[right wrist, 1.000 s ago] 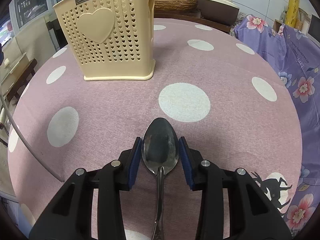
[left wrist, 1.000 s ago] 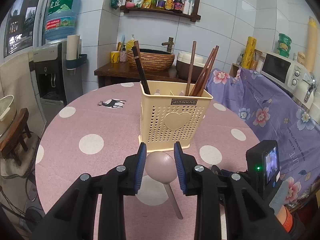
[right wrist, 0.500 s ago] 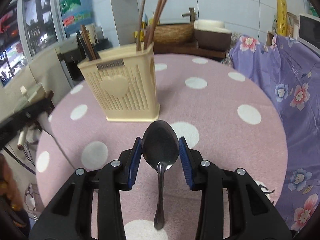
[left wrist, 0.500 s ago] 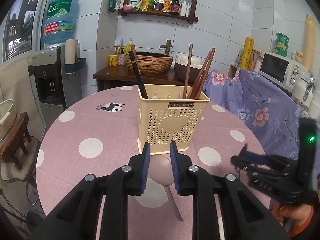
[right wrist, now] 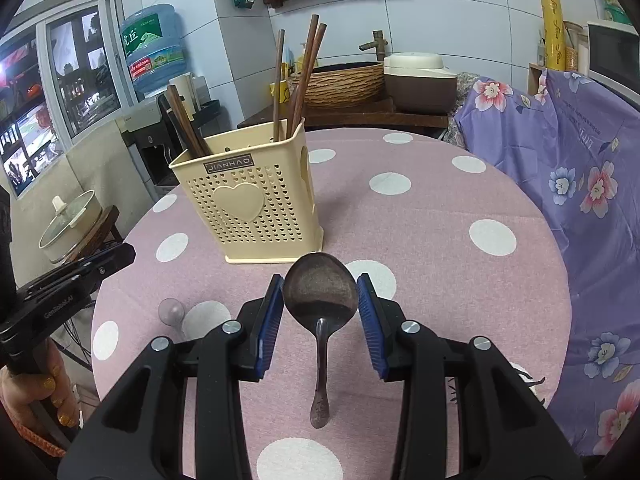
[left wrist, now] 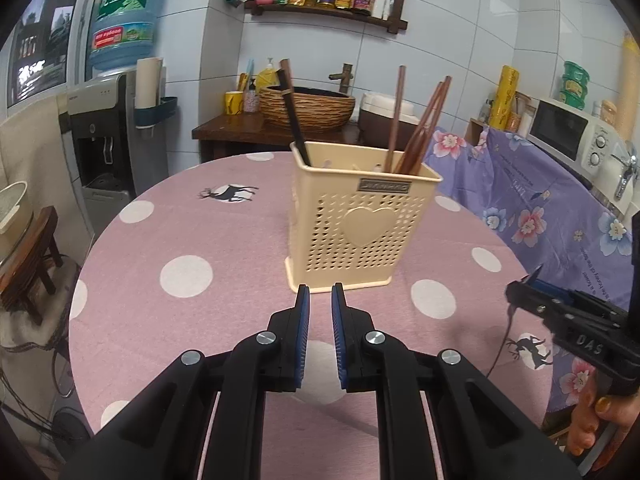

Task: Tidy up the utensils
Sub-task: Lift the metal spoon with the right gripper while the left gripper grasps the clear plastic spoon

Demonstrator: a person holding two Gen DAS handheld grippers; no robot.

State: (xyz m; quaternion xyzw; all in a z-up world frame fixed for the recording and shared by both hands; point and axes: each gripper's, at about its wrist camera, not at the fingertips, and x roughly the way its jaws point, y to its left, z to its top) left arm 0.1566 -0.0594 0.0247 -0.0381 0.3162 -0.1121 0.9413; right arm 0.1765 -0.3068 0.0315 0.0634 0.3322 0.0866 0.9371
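Left tongs [left wrist: 318, 300]: jaws have just been closing and are now narrow, with a thin gap and nothing between the blue pads. They hang over the pink dotted table [right wrist: 440, 220], nose angled down. The pink spoon [right wrist: 171, 311] lies flat on the cloth, apart from them and not gripped. From the right wrist view it sits below and just ahead of the left tongs' tip. It hides from the left camera, so I cannot tell how well it lines up with them.

Cream holder [right wrist: 256, 208]: upright on the table, ahead of both tongs and a little left of the right pair's line. Dark chopsticks [right wrist: 184, 124] lean in its left part and brown chopsticks [right wrist: 304, 68] stand at its far right corner. The near cells look free, though I cannot see inside them.

Right tongs [right wrist: 320, 292]: clamped on the metal spoon [right wrist: 320, 304], pads pinching the bowl's two edges. The handle hangs back under the tongs, clear of the table.

Step in hand, by my reading: carry the metal spoon to the holder.
- Keep the squeeze steady, since a rounded bowl edge slips easily.
- Go above the rim and aim for a cell away from the chopsticks.
- Tip the tongs so the handle points down and enters first.
- Let go only once the handle is inside, and don't knock the light holder.

Left tongs need to reopen and straddle the pink spoon before another try.
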